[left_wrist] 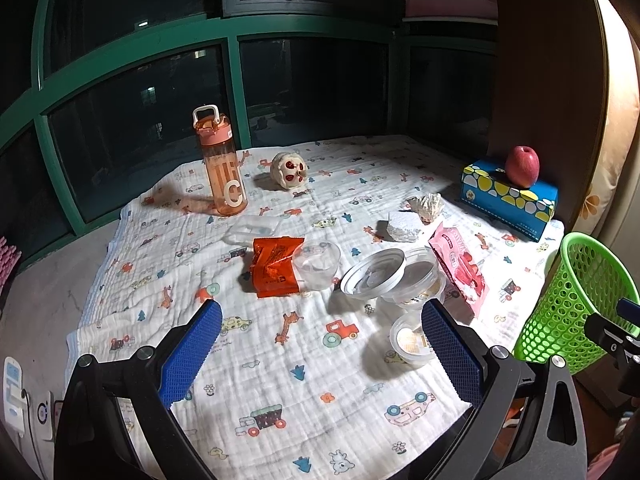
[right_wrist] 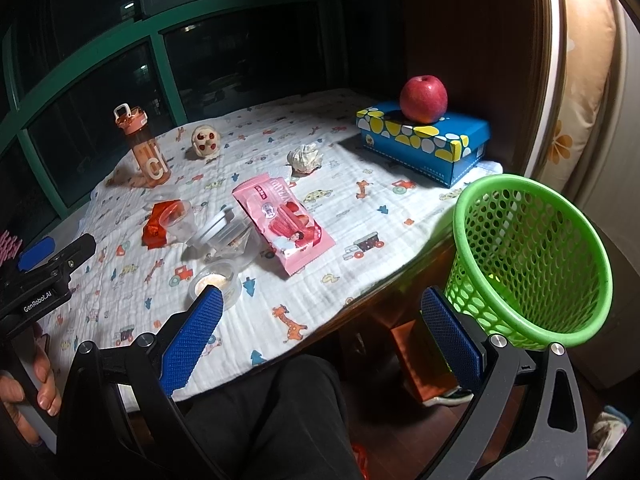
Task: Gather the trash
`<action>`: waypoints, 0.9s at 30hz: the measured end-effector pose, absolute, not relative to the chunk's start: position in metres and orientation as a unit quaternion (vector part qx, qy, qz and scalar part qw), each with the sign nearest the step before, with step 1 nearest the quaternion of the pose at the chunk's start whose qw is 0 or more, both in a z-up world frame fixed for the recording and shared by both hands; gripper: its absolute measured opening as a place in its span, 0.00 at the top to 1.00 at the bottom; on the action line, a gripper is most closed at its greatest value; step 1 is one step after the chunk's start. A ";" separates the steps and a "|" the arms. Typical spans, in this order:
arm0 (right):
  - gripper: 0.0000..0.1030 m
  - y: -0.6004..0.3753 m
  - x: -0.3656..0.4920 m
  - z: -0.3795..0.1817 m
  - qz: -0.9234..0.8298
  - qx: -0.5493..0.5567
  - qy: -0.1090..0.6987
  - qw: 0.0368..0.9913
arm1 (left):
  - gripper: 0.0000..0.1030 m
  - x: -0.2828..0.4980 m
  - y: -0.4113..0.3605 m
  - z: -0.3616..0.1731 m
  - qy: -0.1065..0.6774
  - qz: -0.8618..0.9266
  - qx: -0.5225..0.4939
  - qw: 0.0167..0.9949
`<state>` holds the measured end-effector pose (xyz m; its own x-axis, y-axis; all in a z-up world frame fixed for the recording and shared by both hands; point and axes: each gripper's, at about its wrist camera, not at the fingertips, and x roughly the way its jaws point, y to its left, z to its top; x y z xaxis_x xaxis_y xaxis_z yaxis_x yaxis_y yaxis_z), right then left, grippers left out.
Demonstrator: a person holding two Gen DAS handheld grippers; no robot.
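Observation:
Trash lies on the printed cloth point(left_wrist: 304, 384): an orange wrapper point(left_wrist: 276, 266), a clear cup point(left_wrist: 316, 264), a round plastic lid point(left_wrist: 374, 272) leaning on stacked tubs point(left_wrist: 418, 280), a small tub point(left_wrist: 410, 340), a pink wrapper point(left_wrist: 460, 268), a white foam block point(left_wrist: 404, 228) and a crumpled tissue point(left_wrist: 426, 206). My left gripper point(left_wrist: 324, 352) hovers open over the cloth's near part, nothing between its fingers. My right gripper point(right_wrist: 322, 336) is open beyond the table's front edge. A green mesh basket point(right_wrist: 532, 260) stands just right of its right finger point(right_wrist: 448, 336).
An orange bottle point(left_wrist: 220, 160) and a skull toy point(left_wrist: 288, 170) stand at the back. An apple point(right_wrist: 424, 98) rests on a blue tissue box point(right_wrist: 424, 140) at the back right. A person's leg point(right_wrist: 272, 408) is below the table edge. A hand point(right_wrist: 40, 380) holds the left gripper point(right_wrist: 60, 252).

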<state>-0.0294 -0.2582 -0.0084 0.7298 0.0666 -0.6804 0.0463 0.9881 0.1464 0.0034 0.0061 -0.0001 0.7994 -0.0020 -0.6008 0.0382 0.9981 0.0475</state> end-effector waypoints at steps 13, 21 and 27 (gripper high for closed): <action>0.05 -0.256 -0.024 -0.018 0.007 0.078 0.371 0.925 | 0.06 0.006 0.006 -0.004 0.322 -0.007 0.026 0.946; 0.05 -0.256 -0.024 -0.017 0.007 0.078 0.372 0.925 | 0.06 0.010 0.007 -0.006 0.326 -0.005 0.024 0.945; 0.05 -0.257 -0.018 -0.019 0.010 0.077 0.376 0.923 | 0.06 0.014 0.006 -0.008 0.331 -0.005 0.025 0.943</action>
